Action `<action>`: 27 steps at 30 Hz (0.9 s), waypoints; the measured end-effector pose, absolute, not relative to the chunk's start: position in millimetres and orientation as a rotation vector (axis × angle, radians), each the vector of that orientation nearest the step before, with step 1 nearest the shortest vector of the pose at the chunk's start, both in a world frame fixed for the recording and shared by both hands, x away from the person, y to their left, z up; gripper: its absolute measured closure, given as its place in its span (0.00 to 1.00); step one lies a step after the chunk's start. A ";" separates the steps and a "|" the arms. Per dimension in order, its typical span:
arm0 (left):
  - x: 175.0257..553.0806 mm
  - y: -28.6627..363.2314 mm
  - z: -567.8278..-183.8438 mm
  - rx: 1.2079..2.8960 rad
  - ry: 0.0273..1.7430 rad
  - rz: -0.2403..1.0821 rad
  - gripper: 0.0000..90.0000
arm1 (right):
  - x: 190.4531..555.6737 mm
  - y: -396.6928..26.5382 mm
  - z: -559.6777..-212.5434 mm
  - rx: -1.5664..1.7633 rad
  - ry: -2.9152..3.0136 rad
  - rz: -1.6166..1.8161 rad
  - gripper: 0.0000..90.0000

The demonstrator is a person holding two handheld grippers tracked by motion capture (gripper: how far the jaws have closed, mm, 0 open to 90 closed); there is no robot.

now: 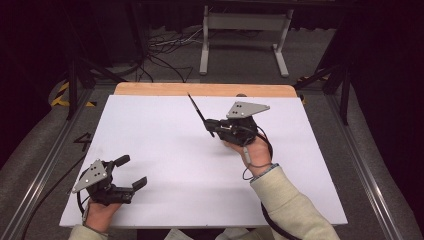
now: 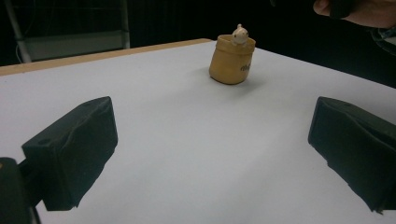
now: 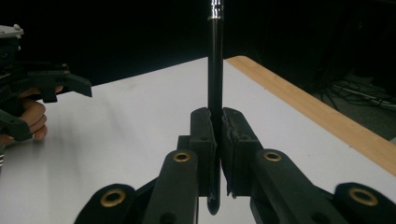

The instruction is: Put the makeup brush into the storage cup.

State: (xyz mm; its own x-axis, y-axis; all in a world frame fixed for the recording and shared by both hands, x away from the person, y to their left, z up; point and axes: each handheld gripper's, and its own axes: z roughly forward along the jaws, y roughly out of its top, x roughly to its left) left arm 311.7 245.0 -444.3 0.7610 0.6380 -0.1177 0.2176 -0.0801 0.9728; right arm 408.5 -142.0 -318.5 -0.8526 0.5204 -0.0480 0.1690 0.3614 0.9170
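Your right gripper (image 3: 217, 154) clamps the pen (image 3: 215, 70); keep it upright over the holder (image 2: 232, 60). Left gripper (image 1: 127, 172) is wide open.

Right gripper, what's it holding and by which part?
The right gripper clamps a thin black pen-like rod near its lower end. The left gripper holds nothing.

High view above my side, looking forward and down across the white table (image 1: 165, 150), my left gripper view low and close over that table, facing the far edge, my right gripper view along its jaws, table shared.
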 end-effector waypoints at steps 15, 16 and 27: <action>311.8 244.7 -444.4 1.651 0.696 0.399 0.02 | 409.3 -170.7 -321.2 0.681 2.126 1.551 0.93; 311.8 244.8 -444.3 1.654 0.695 0.398 0.02 | 409.8 -172.7 -321.6 0.691 2.116 1.552 0.93; 311.8 244.8 -444.8 1.655 0.699 0.395 0.02 | 417.1 -191.9 -327.4 0.789 2.012 1.504 0.93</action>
State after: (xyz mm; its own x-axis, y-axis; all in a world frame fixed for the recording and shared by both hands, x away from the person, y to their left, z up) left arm 311.8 244.8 -444.8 0.7586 0.6401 -0.1218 0.2255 -0.0826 0.9707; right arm 417.1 -191.9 -327.4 -0.7054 0.7069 -0.0517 0.1508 0.2209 0.9636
